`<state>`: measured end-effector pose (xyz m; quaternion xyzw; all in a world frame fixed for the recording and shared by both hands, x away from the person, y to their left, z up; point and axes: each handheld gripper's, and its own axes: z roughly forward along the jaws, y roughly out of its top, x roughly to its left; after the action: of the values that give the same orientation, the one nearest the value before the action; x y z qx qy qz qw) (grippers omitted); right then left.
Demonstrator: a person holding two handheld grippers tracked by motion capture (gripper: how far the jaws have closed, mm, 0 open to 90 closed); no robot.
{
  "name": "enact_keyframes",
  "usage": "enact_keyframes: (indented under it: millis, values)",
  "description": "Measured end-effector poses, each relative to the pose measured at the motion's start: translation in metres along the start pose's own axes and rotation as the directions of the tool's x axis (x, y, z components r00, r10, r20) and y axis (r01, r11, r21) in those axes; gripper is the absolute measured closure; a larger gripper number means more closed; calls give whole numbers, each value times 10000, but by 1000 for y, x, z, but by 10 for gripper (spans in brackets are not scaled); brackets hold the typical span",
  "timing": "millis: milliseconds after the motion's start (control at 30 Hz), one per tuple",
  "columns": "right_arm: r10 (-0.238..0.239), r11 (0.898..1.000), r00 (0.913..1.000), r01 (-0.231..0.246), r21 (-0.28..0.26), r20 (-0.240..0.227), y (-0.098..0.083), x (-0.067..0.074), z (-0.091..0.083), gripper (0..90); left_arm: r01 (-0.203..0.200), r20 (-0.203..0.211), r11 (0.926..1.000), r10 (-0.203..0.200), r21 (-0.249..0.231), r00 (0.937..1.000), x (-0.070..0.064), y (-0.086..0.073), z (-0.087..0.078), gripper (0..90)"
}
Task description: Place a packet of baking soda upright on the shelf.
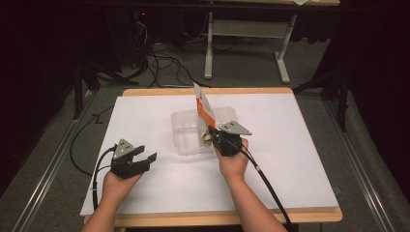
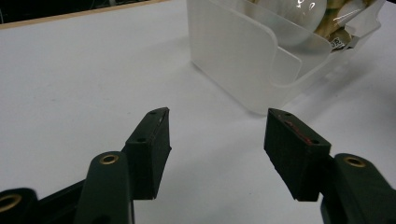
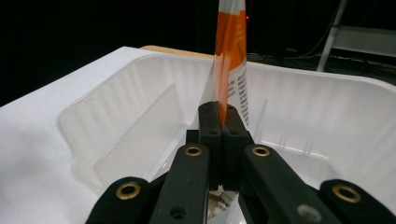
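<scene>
My right gripper has its jaws pinched on an orange-and-white snack packet, upright over the clear plastic tub mid-table; contents look like nuts, maybe. Left gripper sits spread wide, holding nothing, near the front-left corner.

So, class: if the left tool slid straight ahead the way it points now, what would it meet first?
Most likely the near wall of the translucent plastic bin. The left tool is open, with bare white table before it; the bin sits ahead, slightly to the right, so it may only clip the corner.
</scene>
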<state>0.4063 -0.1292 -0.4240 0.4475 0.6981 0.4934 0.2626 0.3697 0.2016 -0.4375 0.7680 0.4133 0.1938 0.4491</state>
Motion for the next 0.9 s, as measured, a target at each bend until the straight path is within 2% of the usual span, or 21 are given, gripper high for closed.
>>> enact_keyframes:
  millis: [233,500,900]
  values:
    - [99,9999,9990,-97,37,-427,-9,8,2,900,-80,-12,10000,80,55,10000,-2,0,0,412]
    - [388,9992,9979,-380,153,-511,-20,6,5,900,-90,-7,9999,90,75,10000,-2,0,1,412]
    - [682,9975,9950,-669,210,-731,-24,10,5,900,-137,6,9998,137,125,9999,-3,0,2,412]
